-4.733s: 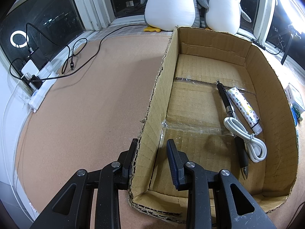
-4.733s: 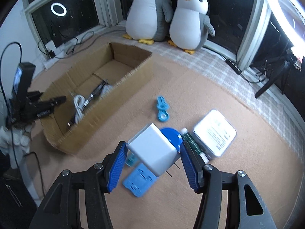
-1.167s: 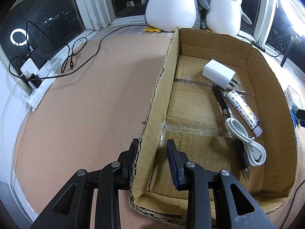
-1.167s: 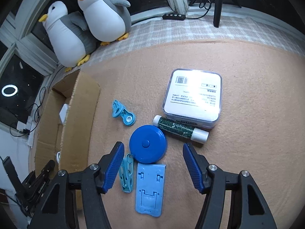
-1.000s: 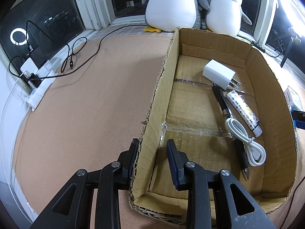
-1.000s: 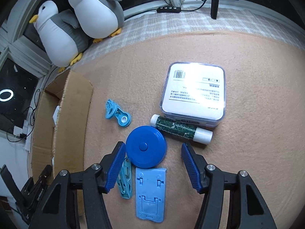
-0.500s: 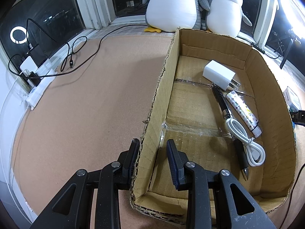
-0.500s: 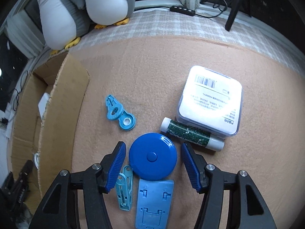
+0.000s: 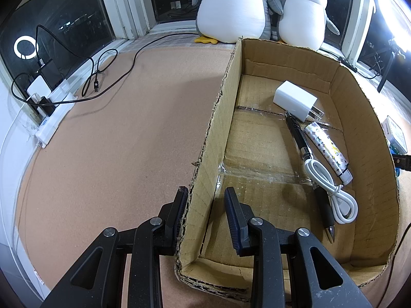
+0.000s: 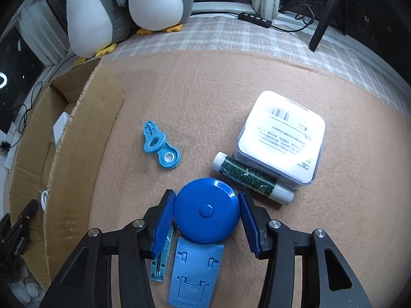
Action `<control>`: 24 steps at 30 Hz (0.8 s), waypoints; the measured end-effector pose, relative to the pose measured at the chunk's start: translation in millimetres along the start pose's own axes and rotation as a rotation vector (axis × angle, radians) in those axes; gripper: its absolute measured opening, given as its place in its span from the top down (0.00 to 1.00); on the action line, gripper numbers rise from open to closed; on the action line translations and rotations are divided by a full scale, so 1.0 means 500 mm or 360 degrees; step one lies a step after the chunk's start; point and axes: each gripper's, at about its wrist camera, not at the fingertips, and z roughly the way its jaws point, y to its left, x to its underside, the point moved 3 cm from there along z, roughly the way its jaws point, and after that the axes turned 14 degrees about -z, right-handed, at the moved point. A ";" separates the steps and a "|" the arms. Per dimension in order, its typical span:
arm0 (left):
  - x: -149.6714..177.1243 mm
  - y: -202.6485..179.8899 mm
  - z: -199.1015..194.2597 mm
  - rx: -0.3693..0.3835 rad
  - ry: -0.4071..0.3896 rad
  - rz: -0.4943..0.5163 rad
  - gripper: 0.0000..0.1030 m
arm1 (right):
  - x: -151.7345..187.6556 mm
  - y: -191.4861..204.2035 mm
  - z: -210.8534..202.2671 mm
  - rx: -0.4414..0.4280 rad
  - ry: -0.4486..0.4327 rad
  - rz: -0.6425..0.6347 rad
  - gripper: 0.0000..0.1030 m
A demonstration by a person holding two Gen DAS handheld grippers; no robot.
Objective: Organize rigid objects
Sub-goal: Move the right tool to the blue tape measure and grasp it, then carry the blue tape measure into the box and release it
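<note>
My left gripper (image 9: 205,200) is shut on the near left wall of the open cardboard box (image 9: 364,133). Inside the box lie a white charger (image 9: 294,101), a black pen (image 9: 299,141), a patterned white tube (image 9: 326,151) and a coiled white cable (image 9: 334,195). My right gripper (image 10: 207,205) points down over a round blue tape measure (image 10: 207,218) on the tan mat. Its jaws are closing, with the disc between the blue pads and almost no gap at either side. A blue phone stand (image 10: 196,274) lies just below the disc.
Near the disc lie a teal clip (image 10: 160,264), a light-blue plastic piece (image 10: 160,147), a green-labelled tube (image 10: 251,181) and a white square case (image 10: 281,138). The box (image 10: 77,154) stands to their left. Two plush penguins (image 10: 156,0) sit by the window; cables and a power strip (image 9: 55,120) lie left.
The right gripper has come down onto the blue tape measure, rolled a little, and its jaws have narrowed around the disc. The left gripper and the box have not moved.
</note>
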 end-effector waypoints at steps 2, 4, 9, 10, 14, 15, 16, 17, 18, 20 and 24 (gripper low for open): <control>0.000 -0.001 0.000 -0.0002 -0.0001 0.0002 0.69 | 0.000 -0.002 -0.002 -0.0008 0.0004 0.0023 0.55; 0.001 0.000 0.000 -0.0001 0.0000 0.0001 0.69 | 0.002 -0.005 -0.007 -0.0013 -0.0006 0.0036 0.55; 0.001 -0.001 0.000 -0.0001 -0.0001 0.0001 0.69 | 0.000 -0.008 -0.024 -0.0032 -0.0037 0.0054 0.55; 0.000 0.000 0.000 -0.0001 -0.0001 0.0001 0.69 | -0.001 -0.008 -0.030 -0.0032 -0.0048 0.0053 0.55; 0.000 -0.001 0.000 -0.0003 -0.0002 0.0004 0.69 | -0.007 -0.005 -0.058 -0.0033 -0.0107 0.0041 0.55; 0.000 -0.001 0.000 -0.0004 -0.0003 0.0005 0.69 | -0.009 -0.003 -0.064 -0.0034 -0.0120 0.0039 0.55; 0.000 -0.001 0.000 -0.0005 -0.0004 0.0006 0.69 | -0.013 0.002 -0.074 -0.0040 -0.0141 0.0035 0.55; 0.000 -0.001 0.000 -0.0006 -0.0006 0.0008 0.69 | -0.017 0.007 -0.083 -0.0049 -0.0161 0.0027 0.55; 0.000 -0.001 0.000 -0.0007 -0.0008 0.0009 0.69 | -0.023 0.016 -0.093 -0.0057 -0.0195 0.0005 0.55; 0.001 -0.002 0.000 -0.0011 -0.0014 0.0011 0.69 | -0.033 0.038 -0.113 -0.0074 -0.0236 -0.0034 0.55; 0.004 -0.004 -0.001 -0.0024 -0.0023 0.0012 0.69 | -0.055 0.099 -0.142 -0.0132 -0.0304 -0.0143 0.55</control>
